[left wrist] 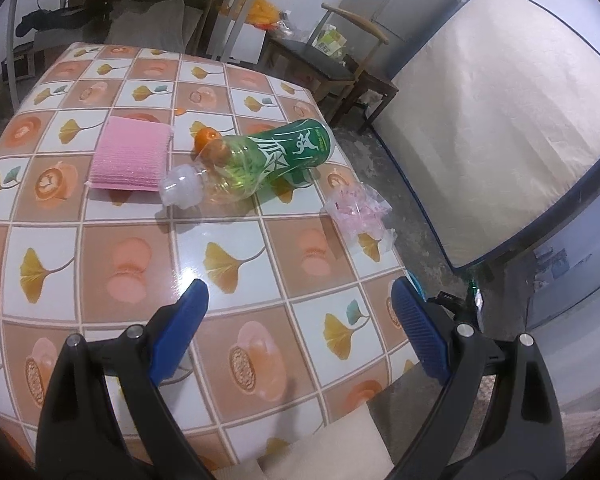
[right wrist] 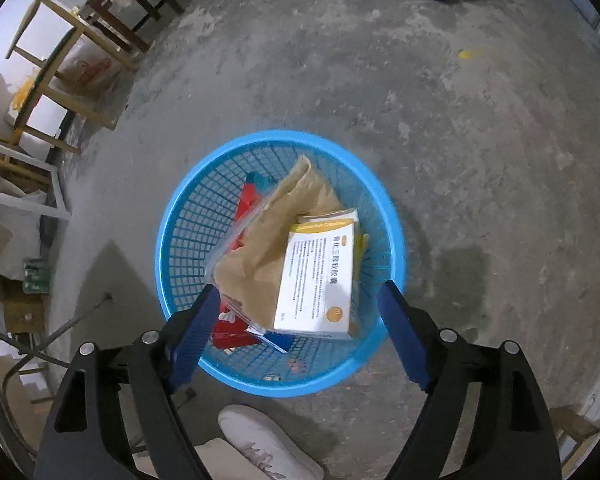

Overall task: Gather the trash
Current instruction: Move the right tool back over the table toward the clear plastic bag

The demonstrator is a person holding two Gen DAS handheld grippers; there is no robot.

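left gripper (left wrist: 296, 304) spread wide over the table's (left wrist: 100, 240) near edge, holding nothing. green bottle (left wrist: 252, 168) lying mid-table beside a pink cloth (left wrist: 130, 156); crumpled clear wrapper (left wrist: 358, 212) at the right edge. right gripper (right wrist: 298, 308) wide apart, empty, above blue basket (right wrist: 180, 236) holding a white box (right wrist: 320, 276) and brown paper bag (right wrist: 268, 248).

The orange (left wrist: 205, 137) lies behind the bottle (left wrist: 252, 164), and only its top shows clear; the rest is seen through the plastic. The bench (left wrist: 100, 248) runs out of the left wrist view at the left and bottom edges. The wrapper (left wrist: 358, 212) near the bench's right edge bears pink print too small to read. In the basket (right wrist: 180, 240), the red pack (right wrist: 247, 204) is mostly covered by the brown bag (right wrist: 260, 252), and the white box (right wrist: 320, 276) hides what lies beneath it. The box's small print is unreadable. A white shoe (right wrist: 268, 446) is cut off at the bottom edge.
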